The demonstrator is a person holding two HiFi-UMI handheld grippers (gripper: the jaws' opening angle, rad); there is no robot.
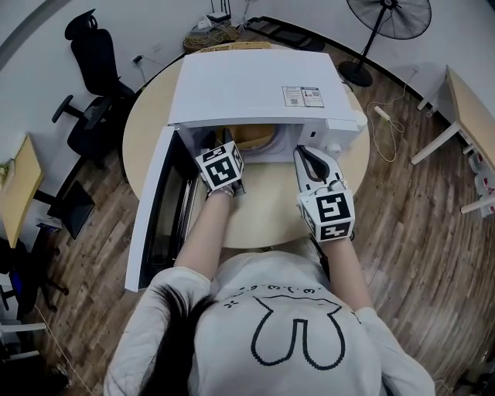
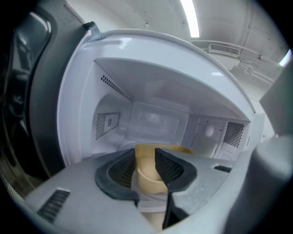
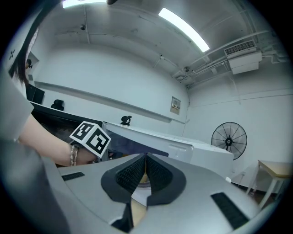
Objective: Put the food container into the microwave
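A white microwave (image 1: 255,85) stands on a round table (image 1: 263,213), its door (image 1: 158,205) swung open to the left. The tan food container (image 1: 254,136) is in the mouth of the cavity. My left gripper (image 1: 230,145) reaches into the opening. In the left gripper view its jaws (image 2: 145,160) are closed on the container's near wall (image 2: 149,178), with the white cavity (image 2: 155,119) behind. My right gripper (image 1: 305,155) hovers at the microwave's right front, shut and holding nothing. In the right gripper view its pads (image 3: 137,171) meet at the tips.
A black office chair (image 1: 97,77) stands behind the table at the left, a floor fan (image 1: 390,19) at the back right. Wooden desks flank the scene at the right (image 1: 472,116) and left (image 1: 19,186). Cables lie on the floor behind the microwave.
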